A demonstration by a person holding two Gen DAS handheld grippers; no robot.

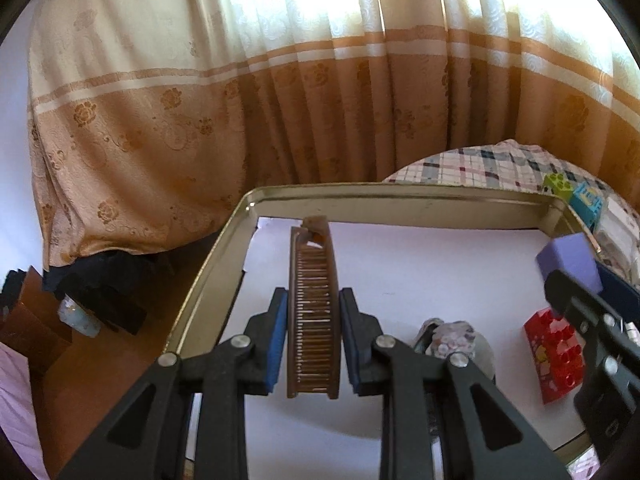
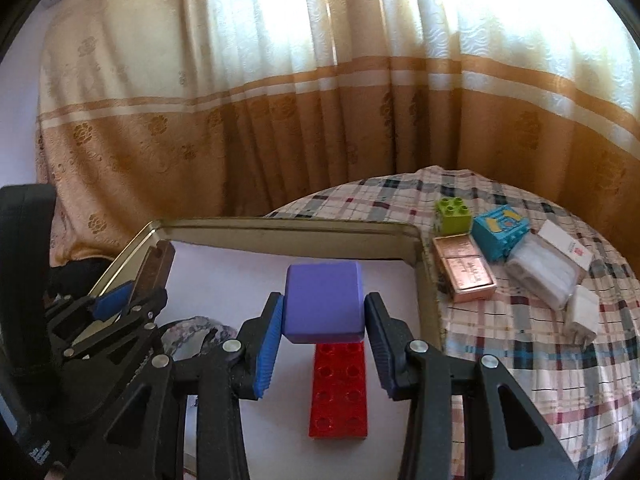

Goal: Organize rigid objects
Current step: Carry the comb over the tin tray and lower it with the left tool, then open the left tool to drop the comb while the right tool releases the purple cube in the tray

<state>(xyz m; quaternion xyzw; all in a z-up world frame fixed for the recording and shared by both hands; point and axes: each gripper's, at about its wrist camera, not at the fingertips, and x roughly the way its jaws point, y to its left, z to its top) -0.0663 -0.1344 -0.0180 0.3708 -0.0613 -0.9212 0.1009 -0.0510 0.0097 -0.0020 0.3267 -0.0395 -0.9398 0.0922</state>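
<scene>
Nearest to us in the left wrist view, the left hand-held gripper [image 1: 313, 340] is closed almost fully on a brown comb [image 1: 314, 316]. The comb stands on edge between the blue pads [image 1: 278, 340] and points toward the far wall of the metal tray [image 1: 400, 194]. Its far end lies near the tray's far left corner. We cannot tell whether the comb rests on the tray's white floor or hangs just above it.

In the right wrist view, the right hand-held gripper [image 2: 320, 332] is partly closed on a purple block [image 2: 323, 304], gripping its two side faces. Directly beneath it, a red studded brick [image 2: 339, 392] lies flat on the tray floor. A patterned round object [image 2: 192, 332] lies between the two grippers.

Beyond the tray's right wall, on the plaid cloth of the worktop [image 2: 520, 360], a green brick [image 2: 452, 214], a blue cube [image 2: 500, 236], a copper-coloured box [image 2: 466, 270] and white packets [image 2: 542, 274] remain unsorted.

Risks, in our judgement:
- The comb is held only at its near half. Releasing it on edge may let it topple.
- Lowering the purple block straight down may land it on the red brick's studs, where it could tilt.
- The two grippers work close together and may collide.
</scene>
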